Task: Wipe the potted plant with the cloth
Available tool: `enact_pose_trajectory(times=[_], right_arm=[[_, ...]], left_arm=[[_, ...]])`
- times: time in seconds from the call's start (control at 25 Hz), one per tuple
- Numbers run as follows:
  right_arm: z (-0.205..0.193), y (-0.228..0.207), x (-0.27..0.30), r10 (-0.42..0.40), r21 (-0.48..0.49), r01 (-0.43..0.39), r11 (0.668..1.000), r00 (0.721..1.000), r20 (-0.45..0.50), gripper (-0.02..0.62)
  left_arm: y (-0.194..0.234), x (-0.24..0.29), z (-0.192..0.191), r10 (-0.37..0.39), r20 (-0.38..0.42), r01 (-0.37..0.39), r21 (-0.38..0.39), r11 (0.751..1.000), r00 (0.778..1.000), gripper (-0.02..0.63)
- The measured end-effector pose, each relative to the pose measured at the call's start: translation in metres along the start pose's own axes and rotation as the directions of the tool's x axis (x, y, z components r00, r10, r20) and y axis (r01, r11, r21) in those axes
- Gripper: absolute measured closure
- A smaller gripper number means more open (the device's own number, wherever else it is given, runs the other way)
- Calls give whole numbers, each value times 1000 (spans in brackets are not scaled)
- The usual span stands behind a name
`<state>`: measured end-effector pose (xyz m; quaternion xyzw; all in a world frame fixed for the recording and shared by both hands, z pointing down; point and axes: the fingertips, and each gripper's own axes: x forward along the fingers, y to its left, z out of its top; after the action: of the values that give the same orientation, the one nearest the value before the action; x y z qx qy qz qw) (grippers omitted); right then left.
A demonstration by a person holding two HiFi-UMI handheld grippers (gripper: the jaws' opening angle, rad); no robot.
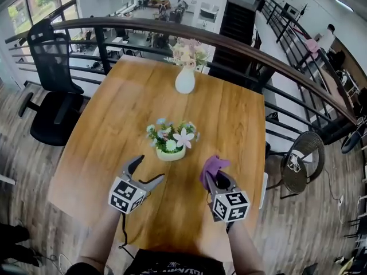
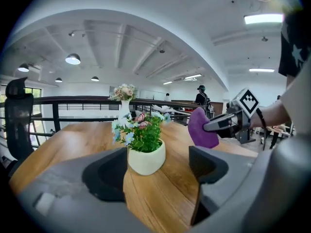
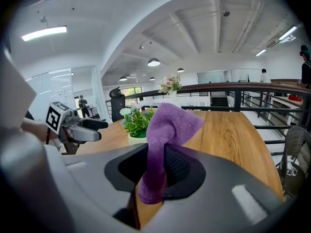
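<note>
The left tongs [image 1: 151, 168] are spread near the small cream flower pot [image 1: 171, 144]. The right tongs [image 1: 218, 180] pinch a fuzzy purple cloth [image 1: 213, 166].

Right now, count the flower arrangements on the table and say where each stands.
2. The potted plant sits around the middle of the table; the white vase of flowers stands beyond it near the far edge, by the railing. No others seem hidden.
</note>
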<state>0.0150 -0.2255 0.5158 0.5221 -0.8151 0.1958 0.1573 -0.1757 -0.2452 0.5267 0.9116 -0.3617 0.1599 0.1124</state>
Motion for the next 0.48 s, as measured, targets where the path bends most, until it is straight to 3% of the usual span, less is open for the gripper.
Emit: enact_pose_trajectory(times=[0.12, 0.48], right_arm=[[-4, -6, 10, -10, -8, 10, 1000, 1000, -23, 508], [-22, -8, 45, -4, -24, 2, 1000, 996, -90, 509]], left_arm=[[8, 20, -5, -29, -3, 29, -13, 999, 1000, 157], [32, 66, -22, -59, -54, 59, -7, 998, 997, 136]])
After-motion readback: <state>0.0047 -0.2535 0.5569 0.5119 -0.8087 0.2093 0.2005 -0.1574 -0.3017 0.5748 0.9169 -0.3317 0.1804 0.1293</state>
